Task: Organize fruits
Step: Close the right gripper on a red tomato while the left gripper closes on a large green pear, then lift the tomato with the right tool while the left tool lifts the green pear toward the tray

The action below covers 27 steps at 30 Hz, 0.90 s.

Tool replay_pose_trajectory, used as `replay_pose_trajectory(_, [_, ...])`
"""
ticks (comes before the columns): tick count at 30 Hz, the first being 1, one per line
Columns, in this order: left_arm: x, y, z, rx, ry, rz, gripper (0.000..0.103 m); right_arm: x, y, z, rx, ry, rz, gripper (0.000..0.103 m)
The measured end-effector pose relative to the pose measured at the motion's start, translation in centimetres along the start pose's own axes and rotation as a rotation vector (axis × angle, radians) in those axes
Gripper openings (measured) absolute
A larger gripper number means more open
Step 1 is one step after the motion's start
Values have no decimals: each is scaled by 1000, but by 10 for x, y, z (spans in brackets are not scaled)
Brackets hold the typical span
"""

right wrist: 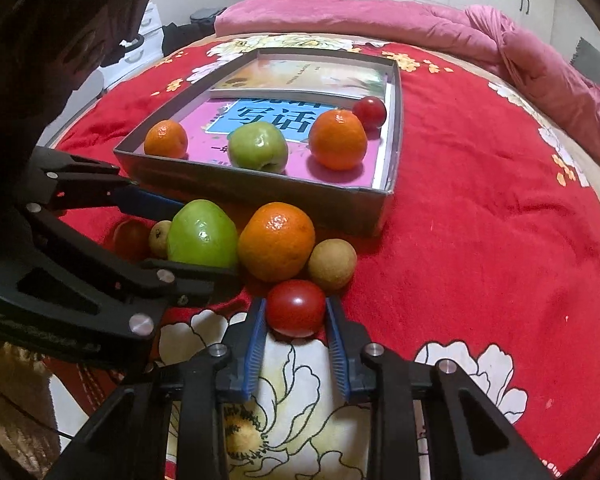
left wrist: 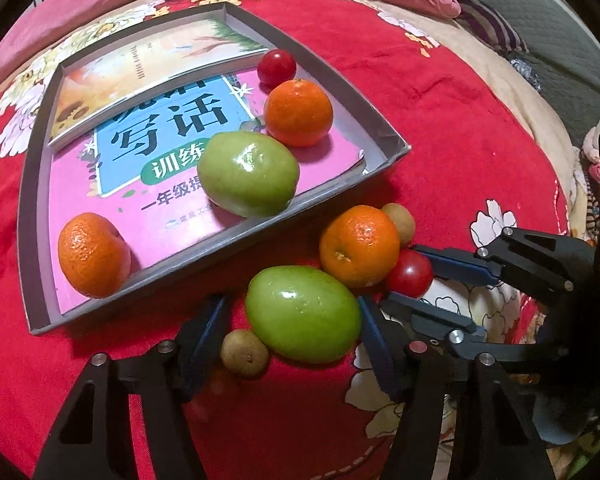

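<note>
right gripper (right wrist: 296, 312) has its blue pads close on either side of the red tomato (right wrist: 296, 309), seemingly just touching it on the red blanket (right wrist: 480, 240), while the left gripper (left wrist: 292, 312) stands wide open around the green fruit (left wrist: 303, 314) without gripping it. i judge this the pick-up step: each needs a firm squeeze, then a lift toward the grey tray (right wrist: 252, 188) at 12 o'clock. its near wall must be cleared, with open room inside at 11 o'clock behind the orange (right wrist: 166, 139).
</note>
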<state>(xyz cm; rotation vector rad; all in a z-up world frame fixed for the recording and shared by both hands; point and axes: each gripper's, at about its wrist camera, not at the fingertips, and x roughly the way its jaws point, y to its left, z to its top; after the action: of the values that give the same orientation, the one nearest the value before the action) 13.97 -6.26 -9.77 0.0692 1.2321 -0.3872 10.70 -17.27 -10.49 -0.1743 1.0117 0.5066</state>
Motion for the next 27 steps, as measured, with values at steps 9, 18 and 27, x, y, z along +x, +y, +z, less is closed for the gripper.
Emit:
replay_pose_trajectory(9, [-2, -1, -1, -14, -25, -38, 56, -9, -9, 0, 56, -16, 35, 30])
replay_pose_trajectory(18, [-24, 9, -2, -48, -69, -65, 56, -26, -11, 5, 71, -68, 60, 30])
replay_pose_trajectory(27, [-59, 13, 0, -74, -135, -70, 56, -42, -9, 14, 75, -118, 75, 30])
